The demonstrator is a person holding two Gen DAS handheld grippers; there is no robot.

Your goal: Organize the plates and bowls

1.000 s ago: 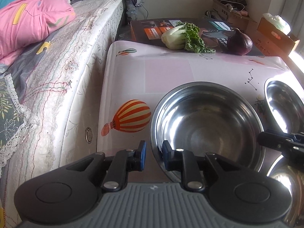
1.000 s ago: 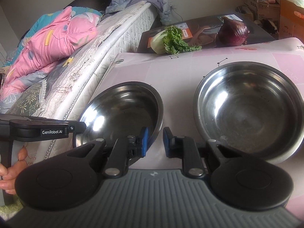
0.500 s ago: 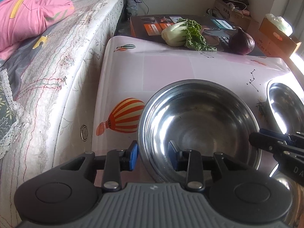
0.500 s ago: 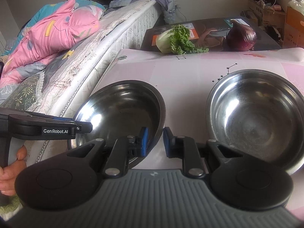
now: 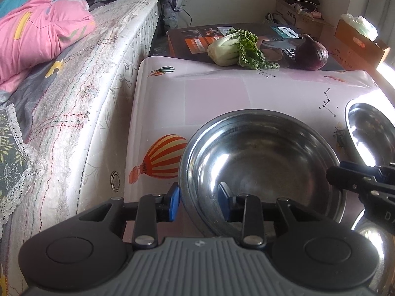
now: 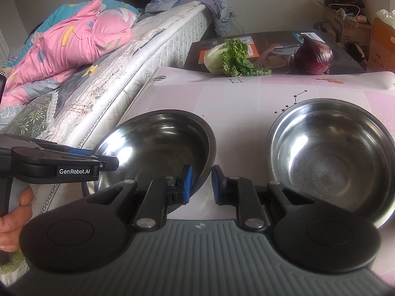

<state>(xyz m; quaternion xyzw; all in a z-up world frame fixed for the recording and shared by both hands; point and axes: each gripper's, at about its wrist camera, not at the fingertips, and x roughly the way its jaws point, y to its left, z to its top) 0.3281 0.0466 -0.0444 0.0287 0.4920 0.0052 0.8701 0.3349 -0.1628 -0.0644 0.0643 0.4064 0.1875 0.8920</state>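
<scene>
1. Left gripper (image 5: 198, 201): jaws parted, straddling the near rim of the left bowl (image 5: 261, 162). One blue pad sits outside the wall, the other inside; a gap shows on both sides, so no squeeze on the rim yet.
2. Right gripper (image 6: 199, 185): jaws nearly clenched, only a narrow slot between the pads. The same bowl's right rim (image 6: 209, 148) sits at or just above that slot; whether the pads actually pinch it is hard to tell. Looks like nothing held.
3. Second bowl (image 6: 330, 157): right of the right fingers, well apart from the left bowl, upright on the table (image 6: 242, 103), untouched.
4. A third shiny rim (image 5: 375, 251) shows at the lower right edge of the left view, mostly cut off; can't tell whether bowl or plate.
5. Progress, my read: early. Bowls sit separately, nothing nested or stacked, no plates clearly visible.
6. Left to do: close on the left bowl's rim, lift it, nest it with the second bowl, then deal with the third piece.
7. Cabbage (image 6: 227, 56) and red onion (image 6: 313, 55) lie far beyond the fingers, out of the way.
</scene>
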